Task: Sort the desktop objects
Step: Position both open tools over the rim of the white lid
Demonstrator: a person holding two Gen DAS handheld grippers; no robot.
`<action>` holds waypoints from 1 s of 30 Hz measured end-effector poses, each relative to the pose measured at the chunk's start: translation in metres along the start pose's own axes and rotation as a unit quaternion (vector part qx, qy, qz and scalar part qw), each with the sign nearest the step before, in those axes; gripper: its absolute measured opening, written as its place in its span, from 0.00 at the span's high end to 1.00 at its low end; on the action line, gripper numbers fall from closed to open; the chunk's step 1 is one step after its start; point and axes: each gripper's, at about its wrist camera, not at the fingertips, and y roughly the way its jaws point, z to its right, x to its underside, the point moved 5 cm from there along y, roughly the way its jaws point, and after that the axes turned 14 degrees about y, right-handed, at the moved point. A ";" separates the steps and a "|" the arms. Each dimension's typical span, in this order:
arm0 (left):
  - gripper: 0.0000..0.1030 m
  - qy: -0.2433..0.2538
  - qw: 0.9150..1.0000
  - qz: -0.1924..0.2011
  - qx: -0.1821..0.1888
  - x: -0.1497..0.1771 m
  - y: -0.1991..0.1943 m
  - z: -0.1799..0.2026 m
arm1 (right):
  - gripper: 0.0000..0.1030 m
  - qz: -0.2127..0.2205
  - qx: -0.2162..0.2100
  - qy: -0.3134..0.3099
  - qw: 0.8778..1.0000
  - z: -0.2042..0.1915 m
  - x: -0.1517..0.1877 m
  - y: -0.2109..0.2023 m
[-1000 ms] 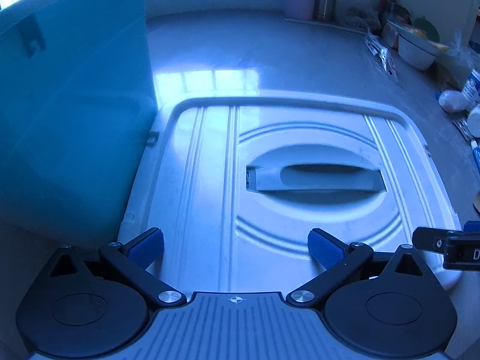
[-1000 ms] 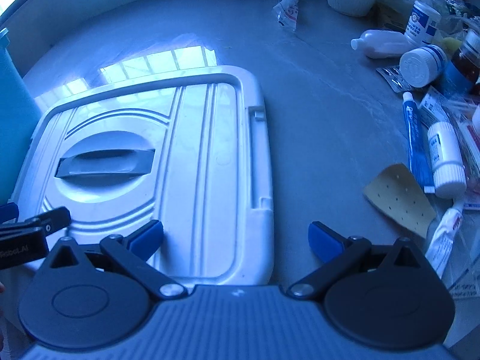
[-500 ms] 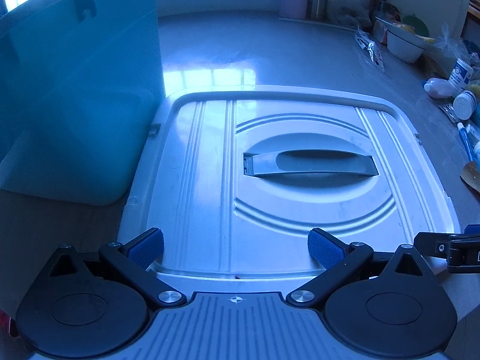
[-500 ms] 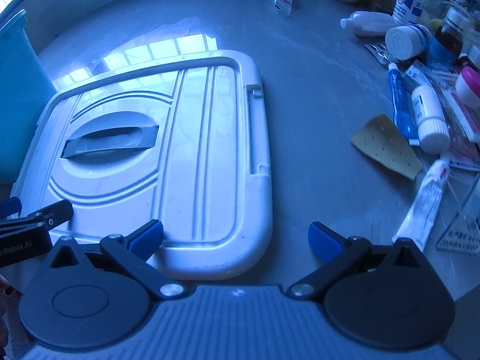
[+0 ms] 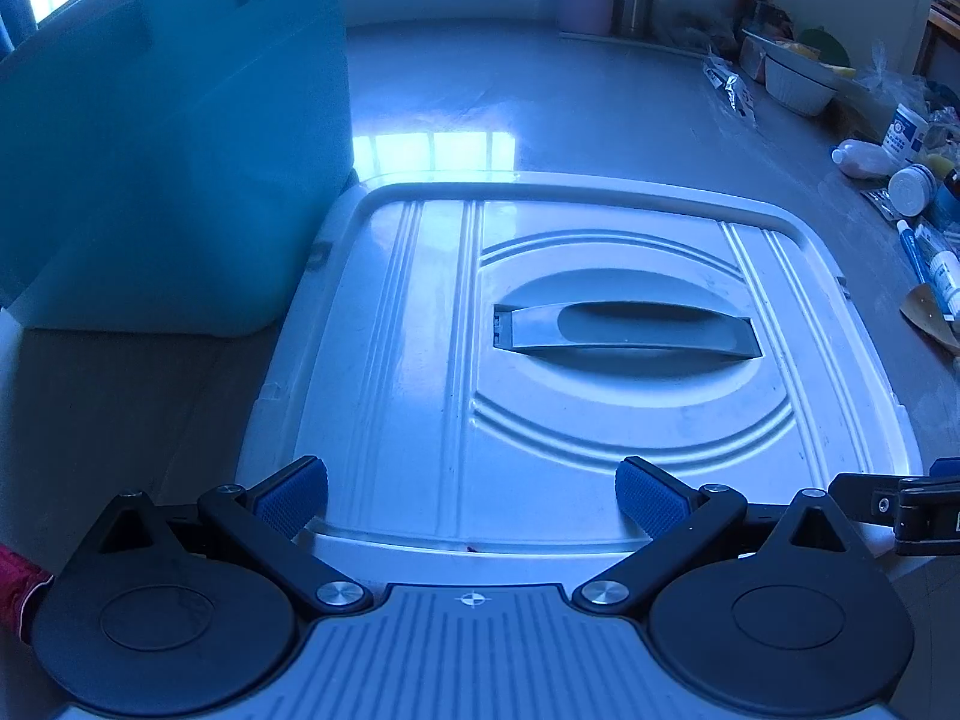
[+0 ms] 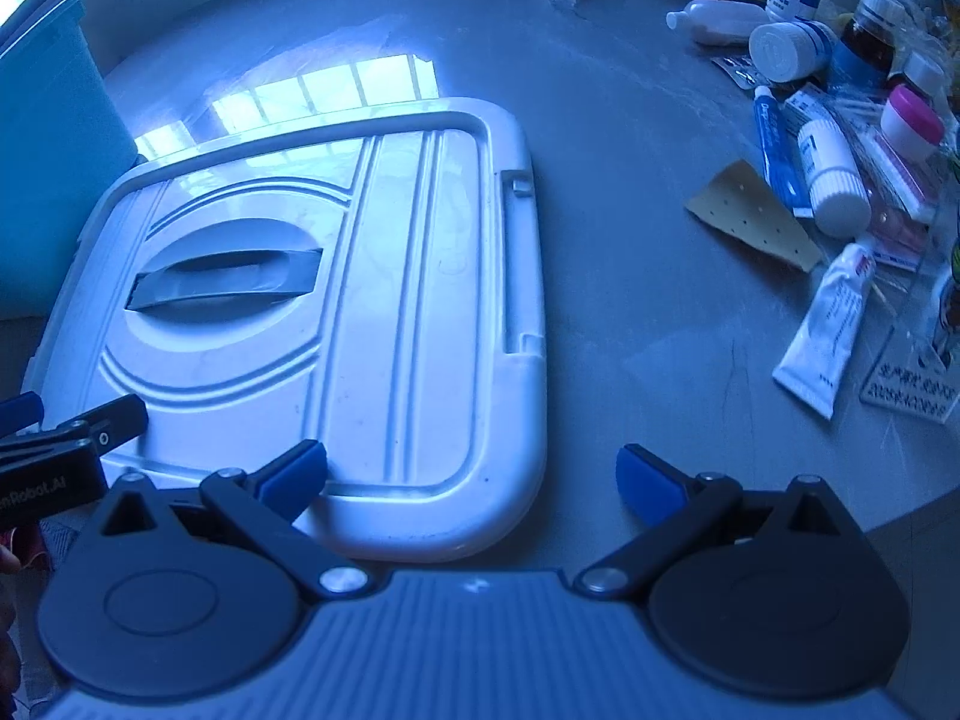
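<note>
Here the white lid lies flat on the table beside the blue bin — its handle running crosswise. Left gripper and right gripper both gape wide, empty.

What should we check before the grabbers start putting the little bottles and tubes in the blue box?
1. Left gripper open, holding nothing: ok.
2. Right gripper open, holding nothing: ok.
3. White lid off the teal bin, lying flat beside it: ok.
4. Room inside the bin: cannot tell, its inside is hidden.
5. Bottles and tubes sit on the right gripper's side, in plain view: ok.
6. White tube lies nearest, nothing on top: ok.
</note>
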 end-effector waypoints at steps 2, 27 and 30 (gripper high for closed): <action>0.00 0.000 1.000 0.000 0.000 0.000 0.000 0.001 | 0.00 0.001 0.000 0.000 1.000 0.000 0.002 -0.001; 0.00 0.002 1.000 0.001 0.002 0.001 0.000 -0.001 | 0.00 -0.005 0.002 0.003 1.000 0.000 0.001 0.003; 0.00 0.003 1.000 0.000 0.003 0.001 0.000 0.000 | 0.00 -0.008 0.002 0.003 1.000 0.001 0.001 0.002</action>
